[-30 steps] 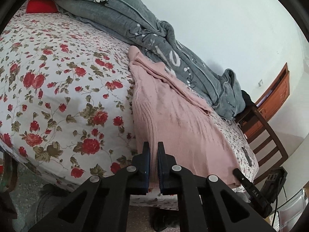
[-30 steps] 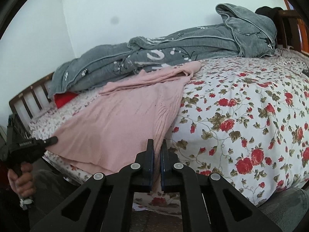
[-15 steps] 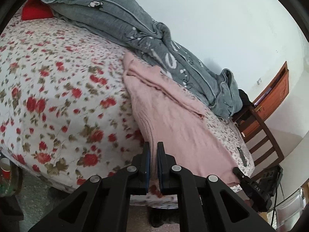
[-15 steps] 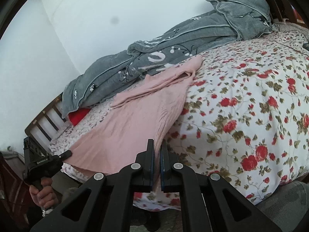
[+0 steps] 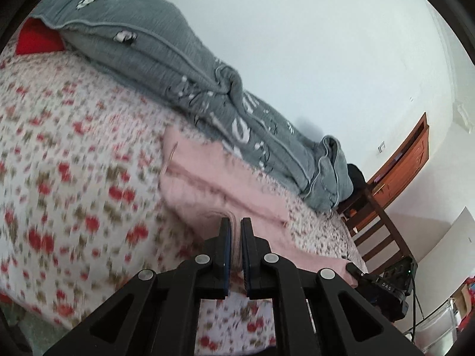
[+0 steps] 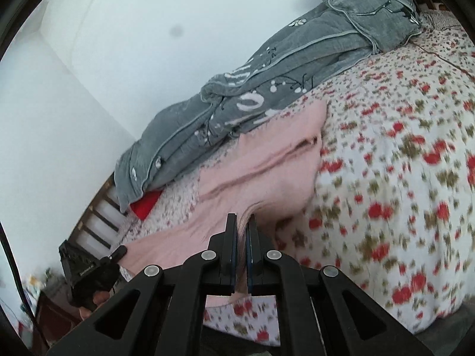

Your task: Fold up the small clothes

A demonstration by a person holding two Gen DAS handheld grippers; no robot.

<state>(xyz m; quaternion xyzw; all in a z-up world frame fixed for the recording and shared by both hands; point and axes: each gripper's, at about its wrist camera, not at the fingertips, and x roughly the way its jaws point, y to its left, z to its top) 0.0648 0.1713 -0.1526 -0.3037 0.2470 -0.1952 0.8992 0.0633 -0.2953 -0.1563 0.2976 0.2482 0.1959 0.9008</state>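
Each gripper, left (image 5: 233, 229) and right (image 6: 243, 226), has its fingers nearly closed, pinching an edge of the pink top (image 5: 207, 175). The top lies spread on the floral bed (image 6: 400, 154), its pinched edges raised. Behind it, a grey quilt (image 5: 166, 56) lies bunched along the wall.

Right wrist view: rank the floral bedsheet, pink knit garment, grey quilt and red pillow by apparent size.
1. Floral bedsheet
2. Pink knit garment and grey quilt: alike, unranked
3. Red pillow, mostly hidden under the quilt
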